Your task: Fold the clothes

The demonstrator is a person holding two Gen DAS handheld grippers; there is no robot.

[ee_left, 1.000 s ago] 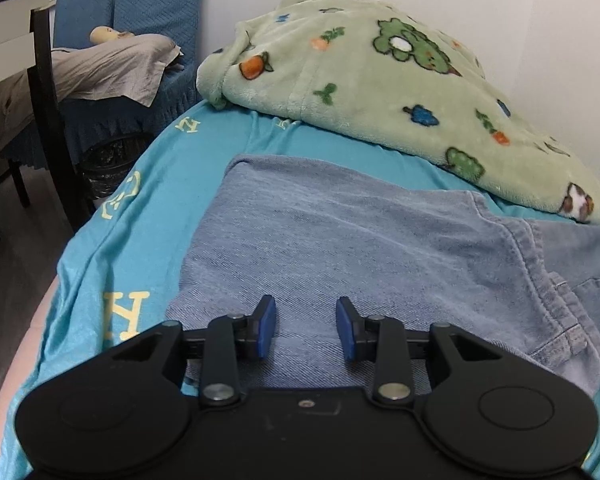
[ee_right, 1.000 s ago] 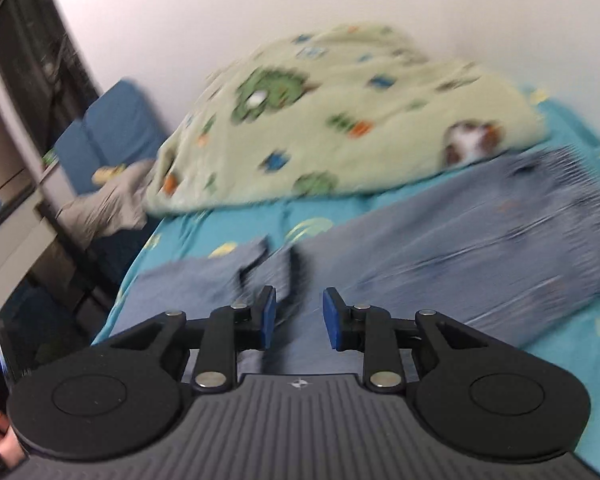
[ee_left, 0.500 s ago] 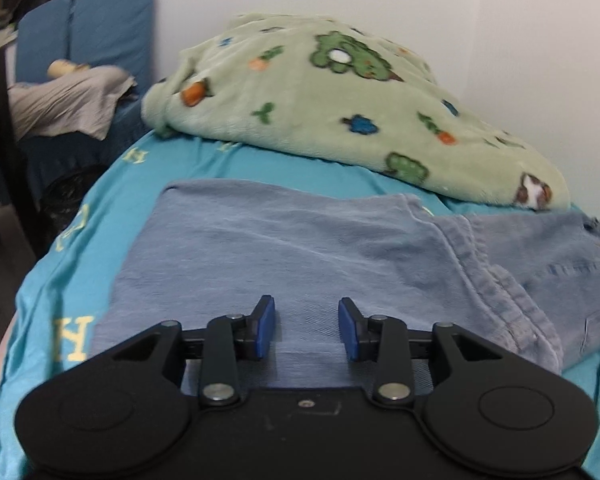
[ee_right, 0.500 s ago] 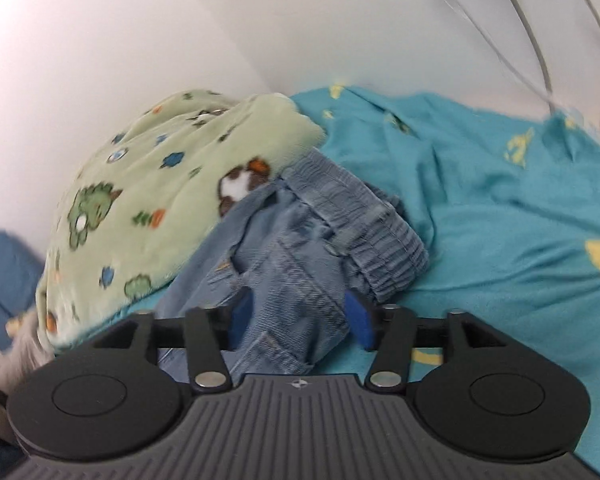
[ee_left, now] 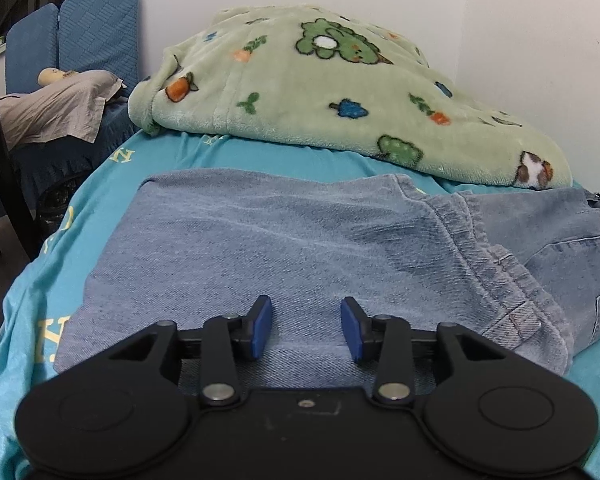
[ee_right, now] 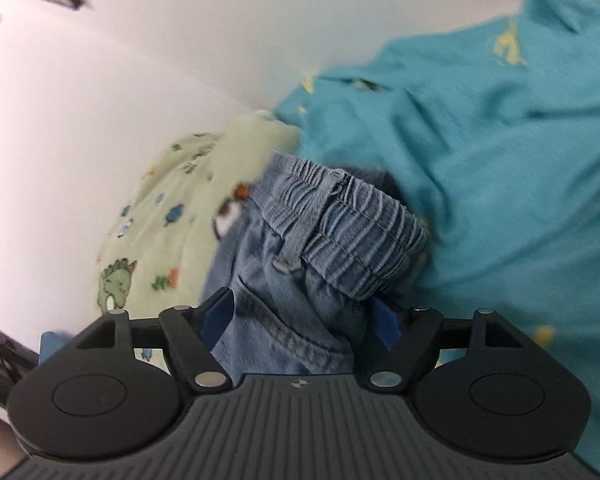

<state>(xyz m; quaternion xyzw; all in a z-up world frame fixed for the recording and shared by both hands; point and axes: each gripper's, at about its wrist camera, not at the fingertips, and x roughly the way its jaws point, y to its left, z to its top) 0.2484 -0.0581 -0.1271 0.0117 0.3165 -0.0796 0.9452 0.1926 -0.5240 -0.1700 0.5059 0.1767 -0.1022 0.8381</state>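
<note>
A pair of light blue jeans (ee_left: 280,240) lies folded across the teal bed sheet (ee_left: 168,156), a leg hem lapped over the pocket area at the right. My left gripper (ee_left: 306,314) hovers open just above the near edge of the denim, nothing between its blue pads. In the right wrist view the elastic waistband (ee_right: 340,232) bunches up ahead. My right gripper (ee_right: 304,308) is open wide, and denim from the waist end lies between its spread fingers. The right finger is partly hidden behind that fabric.
A green fleece blanket (ee_left: 340,92) with cartoon prints is heaped along the wall behind the jeans, also showing as the blanket (ee_right: 160,220) left of the waistband. A blue chair (ee_left: 92,28) with grey cloth (ee_left: 52,112) stands beyond the bed's left edge. Teal sheet (ee_right: 500,180) spreads right of the waistband.
My right gripper swung from the leg end to the waistband, opened wider and moved in until denim lies between its fingers. The left gripper stayed open over the jeans, shifting only slightly.
</note>
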